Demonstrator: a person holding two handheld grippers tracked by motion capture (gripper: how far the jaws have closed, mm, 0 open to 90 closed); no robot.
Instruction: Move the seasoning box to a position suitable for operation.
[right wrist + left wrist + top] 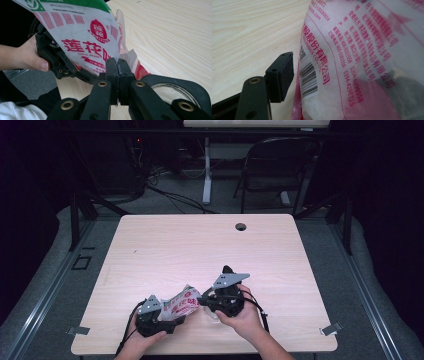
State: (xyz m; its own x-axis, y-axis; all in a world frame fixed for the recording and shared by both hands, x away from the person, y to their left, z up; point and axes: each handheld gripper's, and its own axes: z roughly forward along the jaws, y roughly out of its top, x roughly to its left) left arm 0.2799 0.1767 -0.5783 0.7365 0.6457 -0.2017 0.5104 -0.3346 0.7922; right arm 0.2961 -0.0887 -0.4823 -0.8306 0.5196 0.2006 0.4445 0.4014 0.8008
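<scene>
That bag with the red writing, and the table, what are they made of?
The bag looks like thin glossy plastic film: it crinkles, shines, and white grains show through it in the left gripper view. The table looks like pale wood or wood-look laminate, matte, with fine grain lines.

Dim room, grey floor (45, 270). Pale wooden table (200, 245); beyond it, a black folding chair (280, 165) and trailing cables (170, 195).

The counter (200, 245) is of light wood, with a round cable hole (241, 226) near its far edge. Behind the far edge a black folding chair (277, 165) stands on the grey floor (170, 195), and dark cables (165, 190) lie beside a white post (207, 175).
</scene>
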